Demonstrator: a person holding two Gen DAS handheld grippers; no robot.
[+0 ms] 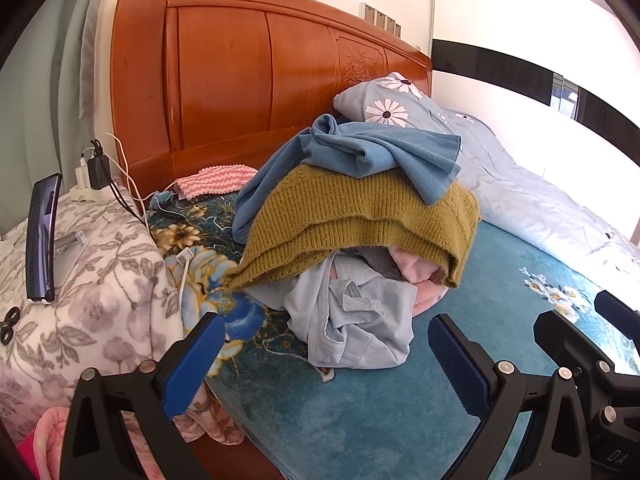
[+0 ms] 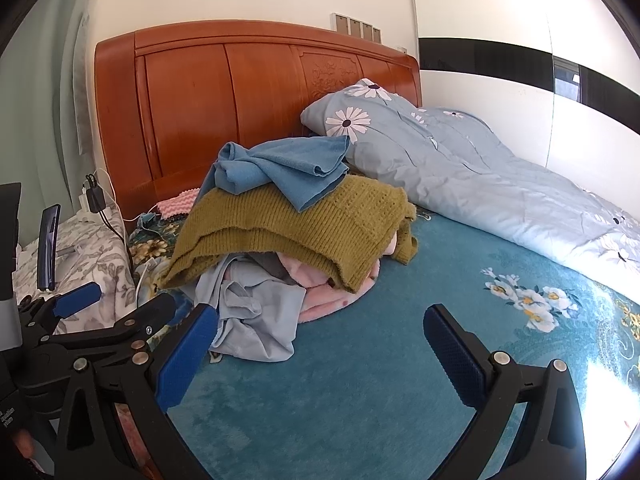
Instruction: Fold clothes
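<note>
A heap of unfolded clothes sits on a bed covered by a teal floral blanket (image 2: 360,400), in front of an orange wooden headboard (image 1: 224,92). On top of the heap lies a crumpled blue garment (image 1: 360,156), draped over a mustard knitted sweater (image 1: 352,224). Under the sweater, at the near side, a pale blue shirt (image 1: 352,320) spills onto the blanket beside a pink fleecy item (image 2: 324,292). To the right, a light blue quilt with daisies (image 2: 480,176) runs along the far side of the bed. On the left stands a dark phone (image 1: 42,240) upright on a grey floral cloth (image 1: 100,288), with chargers and cables behind it. The left gripper (image 1: 324,356) is spread wide with nothing between its blue pads, near the pale blue shirt. The right gripper (image 2: 320,344) is likewise wide apart and holds nothing, above bare blanket.
</note>
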